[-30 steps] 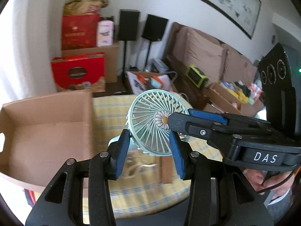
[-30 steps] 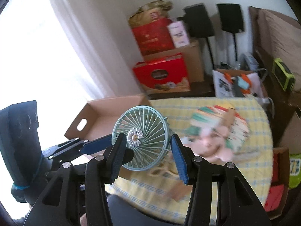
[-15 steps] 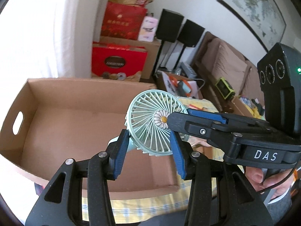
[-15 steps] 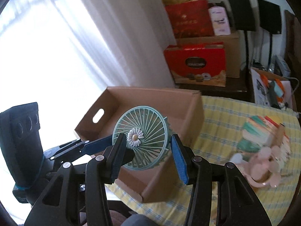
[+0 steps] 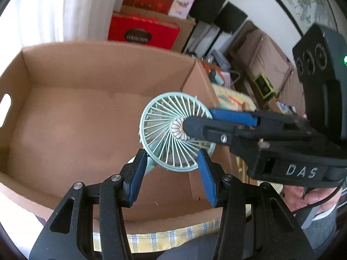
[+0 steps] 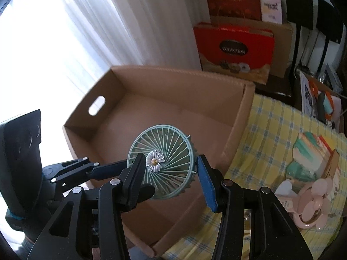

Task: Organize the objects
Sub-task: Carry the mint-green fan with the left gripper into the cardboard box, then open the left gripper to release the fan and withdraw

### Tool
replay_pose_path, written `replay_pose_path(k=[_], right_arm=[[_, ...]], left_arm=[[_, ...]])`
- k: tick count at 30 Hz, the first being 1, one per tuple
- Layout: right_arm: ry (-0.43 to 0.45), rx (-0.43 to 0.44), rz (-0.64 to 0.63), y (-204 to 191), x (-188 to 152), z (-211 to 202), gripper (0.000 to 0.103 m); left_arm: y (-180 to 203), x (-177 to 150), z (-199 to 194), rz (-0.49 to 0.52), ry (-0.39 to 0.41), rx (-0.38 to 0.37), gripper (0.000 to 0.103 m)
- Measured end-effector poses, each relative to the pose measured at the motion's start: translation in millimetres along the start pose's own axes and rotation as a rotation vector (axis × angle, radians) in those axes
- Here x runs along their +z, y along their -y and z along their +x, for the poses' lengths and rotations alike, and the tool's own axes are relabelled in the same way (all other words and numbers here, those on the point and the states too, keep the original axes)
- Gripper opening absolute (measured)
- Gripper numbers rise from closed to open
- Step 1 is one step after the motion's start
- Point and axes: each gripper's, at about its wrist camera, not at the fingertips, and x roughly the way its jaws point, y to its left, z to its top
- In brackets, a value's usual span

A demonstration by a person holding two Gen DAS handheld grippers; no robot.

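The little green fan (image 5: pixel 173 134) with a daisy in its middle hangs in the air over the open cardboard box (image 5: pixel 65 117), near the box's right wall. The right claw (image 6: pixel 171 173) is clamped on the fan's round head from front and back. The left claw (image 5: pixel 171 175) has just been opening under the fan, and its blue pads (image 5: pixel 206 179) stand apart, with the fan's lower part between them.
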Motion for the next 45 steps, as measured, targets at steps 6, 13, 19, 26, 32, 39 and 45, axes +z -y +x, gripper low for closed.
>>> replay_pose_path(k=[6,13,19,26,32,39,45], right_arm=[[0.016,0.023,0.018,4.9,-4.9,-6.2,0.051],[0.014,0.000,0.008,1.3,-1.9,-5.1,0.057],[-0.023,-0.073,-0.035,1.7,20.9,6.7,0.059],[-0.084,-0.097,-0.025,17.6,50.0,27.2,0.057],[-0.126,-0.147,-0.046,18.8,58.0,41.9,0.058],[-0.090,-0.162,-0.075,16.1,58.4,34.9,0.066],[-0.009,-0.253,-0.117,12.7,49.6,1.9,0.075]], left_arm=[[13.2,-10.0,7.1,0.060,-0.032,0.023,0.050],[14.1,-1.1,18.9,0.027,-0.090,-0.008,0.053],[7.9,26.3,35.5,-0.032,-0.131,-0.037,0.053],[4.5,48.1,58.7,-0.054,-0.184,-0.006,0.056],[-9.2,54.3,76.3,-0.141,-0.237,-0.071,0.056],[-17.9,59.4,77.4,-0.192,-0.244,-0.133,0.066],[-18.2,55.0,51.1,-0.181,-0.174,-0.119,0.068]])
